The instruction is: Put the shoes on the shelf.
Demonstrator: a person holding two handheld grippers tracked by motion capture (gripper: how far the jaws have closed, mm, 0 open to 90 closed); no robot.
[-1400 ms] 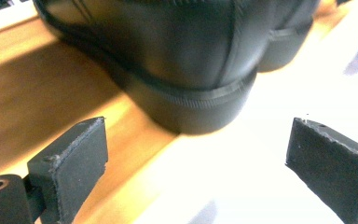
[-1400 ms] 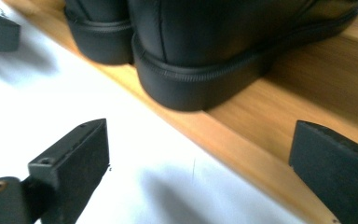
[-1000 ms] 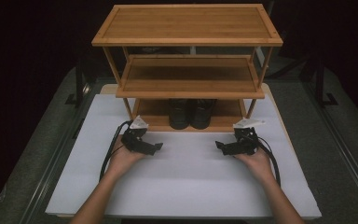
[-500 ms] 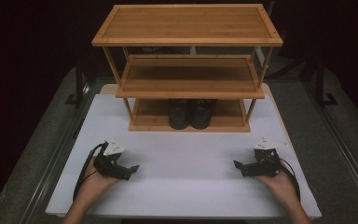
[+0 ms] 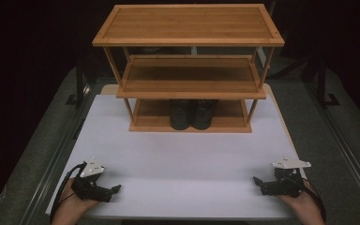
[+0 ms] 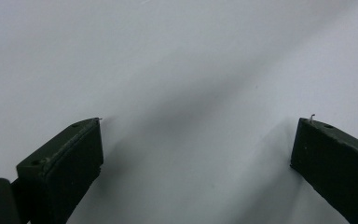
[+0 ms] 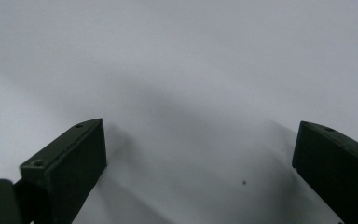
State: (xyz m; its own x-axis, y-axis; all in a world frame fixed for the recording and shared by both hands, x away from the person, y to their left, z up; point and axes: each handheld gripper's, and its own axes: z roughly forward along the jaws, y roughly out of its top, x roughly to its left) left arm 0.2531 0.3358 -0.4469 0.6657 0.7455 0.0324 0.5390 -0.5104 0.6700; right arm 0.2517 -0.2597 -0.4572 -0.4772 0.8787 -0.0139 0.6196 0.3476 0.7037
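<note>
Both grippers, left gripper (image 5: 115,190) and right gripper (image 5: 258,180), rest released, well apart from the shoes (image 5: 192,114) under the rack (image 5: 187,40).

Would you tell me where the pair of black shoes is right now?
In the high view, the black shoes stand side by side at the middle of the wooden rack's bottom shelf.

Black left gripper (image 5: 114,190) and right gripper (image 5: 258,180), each wearing a pale three-cornered plate, black cables looping, screw holes dotting dark jaws.
</note>
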